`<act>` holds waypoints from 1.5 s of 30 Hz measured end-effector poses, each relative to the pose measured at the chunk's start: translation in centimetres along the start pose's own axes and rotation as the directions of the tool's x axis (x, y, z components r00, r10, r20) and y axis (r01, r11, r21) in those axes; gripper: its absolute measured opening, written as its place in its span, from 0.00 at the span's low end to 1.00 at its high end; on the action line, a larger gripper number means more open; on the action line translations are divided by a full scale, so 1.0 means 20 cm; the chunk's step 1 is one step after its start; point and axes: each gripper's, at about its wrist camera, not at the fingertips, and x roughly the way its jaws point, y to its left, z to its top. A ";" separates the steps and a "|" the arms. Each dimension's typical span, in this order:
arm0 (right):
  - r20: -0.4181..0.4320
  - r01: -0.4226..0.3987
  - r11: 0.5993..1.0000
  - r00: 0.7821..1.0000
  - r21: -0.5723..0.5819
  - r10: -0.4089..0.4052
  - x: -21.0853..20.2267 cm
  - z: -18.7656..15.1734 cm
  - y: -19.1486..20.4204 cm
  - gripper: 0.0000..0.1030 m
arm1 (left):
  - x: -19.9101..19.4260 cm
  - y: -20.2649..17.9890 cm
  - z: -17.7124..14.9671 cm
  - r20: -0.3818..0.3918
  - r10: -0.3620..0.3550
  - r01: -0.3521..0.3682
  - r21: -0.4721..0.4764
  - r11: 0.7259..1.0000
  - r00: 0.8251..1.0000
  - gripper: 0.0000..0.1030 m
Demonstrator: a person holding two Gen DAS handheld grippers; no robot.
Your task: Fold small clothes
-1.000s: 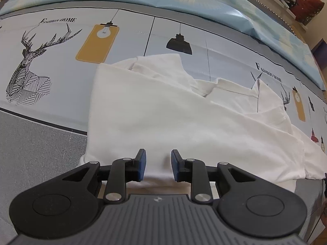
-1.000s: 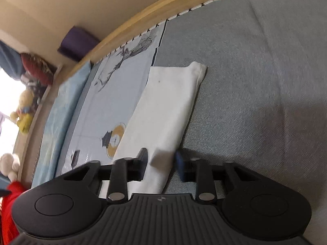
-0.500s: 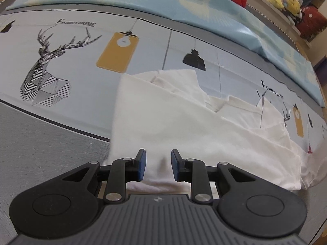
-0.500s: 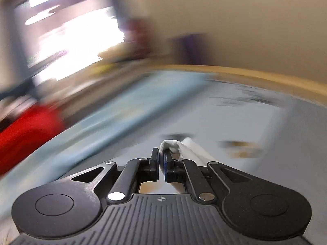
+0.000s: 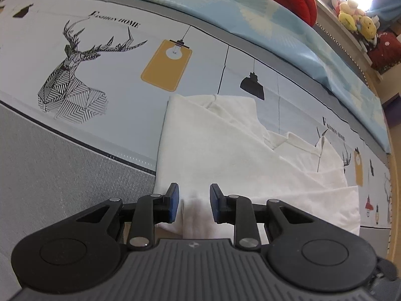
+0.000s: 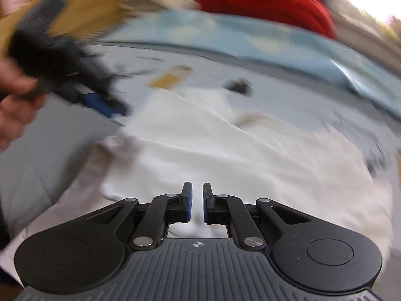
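Tongs (image 5: 192, 202) ajar over white garment (image 5: 220, 150)

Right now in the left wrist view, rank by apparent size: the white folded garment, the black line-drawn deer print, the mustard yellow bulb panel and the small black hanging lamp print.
1. White folded garment
2. Deer print
3. Mustard yellow bulb panel
4. Black hanging lamp print
The garment lies nearest the camera, which enlarges it.
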 end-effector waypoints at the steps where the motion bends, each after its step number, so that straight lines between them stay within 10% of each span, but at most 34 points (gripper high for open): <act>1: -0.016 0.051 0.998 0.999 0.048 -0.050 -0.03 0.02 -0.02 0.14 | 0.00 0.01 0.00 -0.002 -0.007 0.007 -0.004 1.000 1.000 0.28; 9: 0.075 0.181 0.857 0.966 0.483 -0.247 -0.35 -0.06 -0.38 0.32 | 0.14 0.06 -0.05 -0.103 -0.025 0.023 -0.021 1.000 0.994 0.28; 11: -0.009 0.260 0.788 0.951 0.558 -0.308 -0.28 -0.08 -0.47 0.34 | 0.17 0.06 -0.07 -0.121 -0.018 0.017 -0.012 1.000 0.992 0.28; 16: 0.048 0.233 0.721 0.937 0.653 -0.346 -0.28 -0.05 -0.68 0.33 | 0.24 -0.01 -0.10 -0.134 0.002 0.004 0.050 0.999 0.991 0.21; 18: 0.036 0.263 0.685 0.920 0.680 -0.389 -0.28 -0.06 -0.75 0.33 | 0.22 -0.06 -0.11 -0.113 0.028 -0.015 0.111 0.994 0.993 0.05; 22: 0.029 0.219 0.593 0.925 0.775 -0.379 -0.29 -0.13 -0.90 0.34 | 0.02 -0.13 -0.04 0.109 0.062 -0.079 0.164 0.983 0.992 0.05; 25: 0.014 0.207 0.575 0.935 0.792 -0.355 -0.26 -0.16 -0.94 0.34 | -0.07 -0.07 0.04 0.239 0.190 -0.215 0.079 0.974 0.952 0.05; 31: -0.115 0.215 0.554 0.971 0.804 -0.209 -0.09 -0.25 -0.94 0.34 | -0.03 -0.01 0.06 0.178 0.174 -0.184 0.037 0.982 0.968 0.11; 39: -0.288 0.437 0.463 0.888 0.771 -0.359 -0.08 -0.33 -0.95 0.39 | 0.00 0.06 0.06 0.105 0.141 -0.139 -0.021 0.990 0.984 0.13; 45: -0.091 0.212 0.486 0.961 0.848 -0.262 -0.09 -0.28 -0.90 0.38 | 0.02 0.12 0.06 0.076 0.142 -0.139 -0.041 0.989 0.987 0.23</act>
